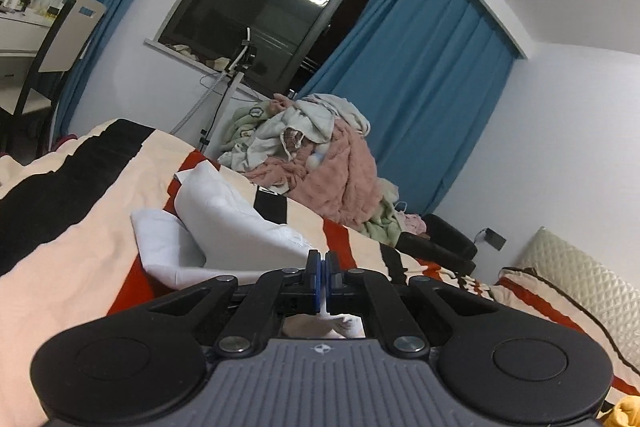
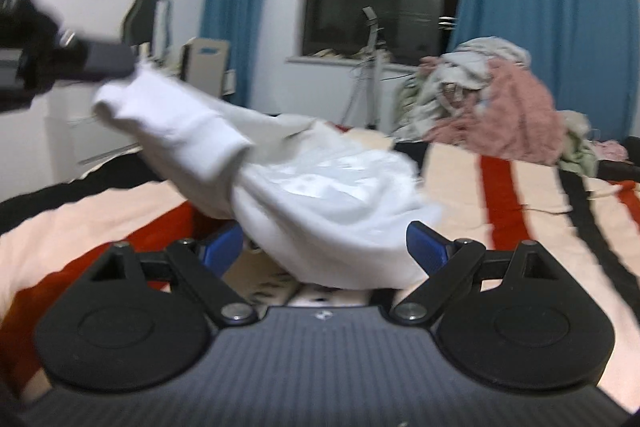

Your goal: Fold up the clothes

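Observation:
A white garment point(image 2: 304, 183) hangs stretched over the striped bed. My left gripper point(image 1: 323, 265) is shut on the white garment point(image 1: 224, 223); in the right wrist view it point(image 2: 134, 65) holds one end lifted at the upper left. My right gripper point(image 2: 324, 247) is open, its blue pads point(image 2: 426, 251) on either side of the garment's lower bunched part, which drapes between them. The right wrist view is blurred by motion.
The bed point(image 1: 80, 227) has a cream, red and black striped cover. A pile of pink, green and grey clothes point(image 1: 320, 151) lies at the bed's far side below the window. A chair and desk point(image 1: 52, 39) stand at left. A quilted pillow point(image 1: 580, 279) is at right.

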